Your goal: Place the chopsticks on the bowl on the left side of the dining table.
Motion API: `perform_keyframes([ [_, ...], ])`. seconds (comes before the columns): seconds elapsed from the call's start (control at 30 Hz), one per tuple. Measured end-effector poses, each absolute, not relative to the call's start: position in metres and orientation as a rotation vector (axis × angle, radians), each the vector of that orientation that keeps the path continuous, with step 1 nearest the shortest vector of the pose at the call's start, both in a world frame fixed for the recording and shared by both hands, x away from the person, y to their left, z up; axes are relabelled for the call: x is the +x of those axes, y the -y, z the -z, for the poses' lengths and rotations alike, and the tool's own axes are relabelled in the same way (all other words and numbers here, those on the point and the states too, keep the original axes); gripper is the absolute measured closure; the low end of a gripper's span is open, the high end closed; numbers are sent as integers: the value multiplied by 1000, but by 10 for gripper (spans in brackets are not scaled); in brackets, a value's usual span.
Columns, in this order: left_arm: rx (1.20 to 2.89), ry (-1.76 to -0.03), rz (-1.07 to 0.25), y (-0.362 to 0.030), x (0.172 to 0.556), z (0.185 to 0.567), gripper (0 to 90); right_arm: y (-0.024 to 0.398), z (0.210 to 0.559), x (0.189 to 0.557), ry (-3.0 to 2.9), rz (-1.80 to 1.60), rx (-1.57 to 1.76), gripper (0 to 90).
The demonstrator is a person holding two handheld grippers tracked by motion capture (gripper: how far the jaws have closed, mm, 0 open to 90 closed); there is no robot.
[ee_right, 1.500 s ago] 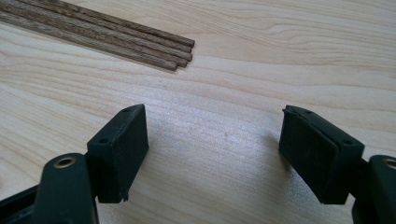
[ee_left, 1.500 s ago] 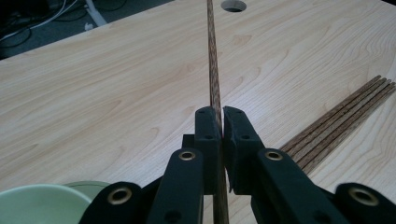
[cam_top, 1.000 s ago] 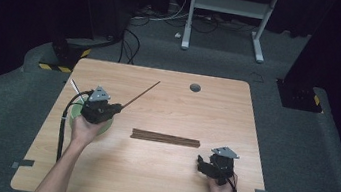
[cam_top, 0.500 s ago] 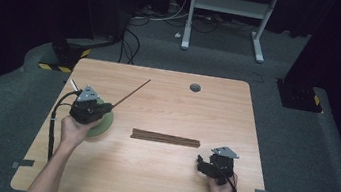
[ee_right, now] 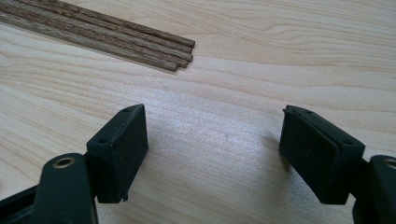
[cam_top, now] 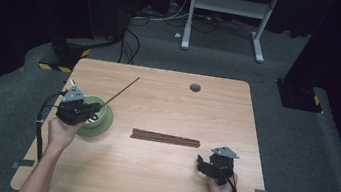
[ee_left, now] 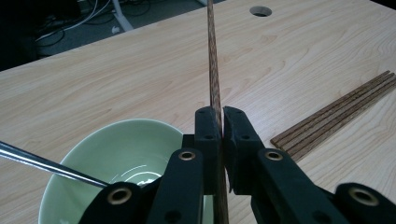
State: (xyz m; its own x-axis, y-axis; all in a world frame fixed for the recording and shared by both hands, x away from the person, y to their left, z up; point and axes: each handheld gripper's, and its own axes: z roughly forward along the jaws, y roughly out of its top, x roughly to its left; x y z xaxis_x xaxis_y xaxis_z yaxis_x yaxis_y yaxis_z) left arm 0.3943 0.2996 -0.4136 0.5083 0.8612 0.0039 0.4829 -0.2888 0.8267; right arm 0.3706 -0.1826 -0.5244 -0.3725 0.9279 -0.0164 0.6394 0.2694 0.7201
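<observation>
Chopstick (cam_top: 121, 91), one dark wooden stick, is clamped between the closed jaws of the left gripper (cam_top: 86, 110) directly above the green bowl (cam_top: 102, 124). Its long axis slants up and away from the bowl, tip toward the far side of the table (cam_top: 156, 185). A metal rod (ee_left: 46, 164) rests in the bowl. The left forearm reaches in from the near edge. Well to the bowl's right, past the bundle of chopsticks (cam_top: 166, 138), the right gripper (cam_top: 209, 168) rests low with jaws spread wide, holding nothing.

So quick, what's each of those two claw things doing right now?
Left gripper: shut on one thin brown wooden chopstick, above the pale green ceramic bowl.
Right gripper: open, holding nothing.
</observation>
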Motion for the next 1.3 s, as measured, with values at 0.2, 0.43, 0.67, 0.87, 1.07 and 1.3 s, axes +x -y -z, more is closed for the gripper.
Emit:
perform_keyframes([
  [0.2, 1957, -1111, -614, -308, 392, 412, 843, 183, 524, 371, -2107, -882, 1415, 230],
  [0.43, 1969, -1146, -631, -319, 387, 412, 843, 183, 524, 371, -2107, -882, 1415, 230],
  [0.67, 1980, -1172, -666, -331, 382, 408, 843, 182, 524, 370, -2106, -882, 1416, 230],
  [0.87, 1991, -1198, -689, -340, 382, 413, 843, 182, 524, 370, -2106, -882, 1416, 230],
  [1.07, 1990, -1231, -686, -350, 380, 422, 843, 182, 524, 370, -2105, -882, 1416, 230],
  [1.3, 1985, -1249, -683, -357, 379, 428, 843, 182, 524, 370, -2105, -881, 1416, 230],
])
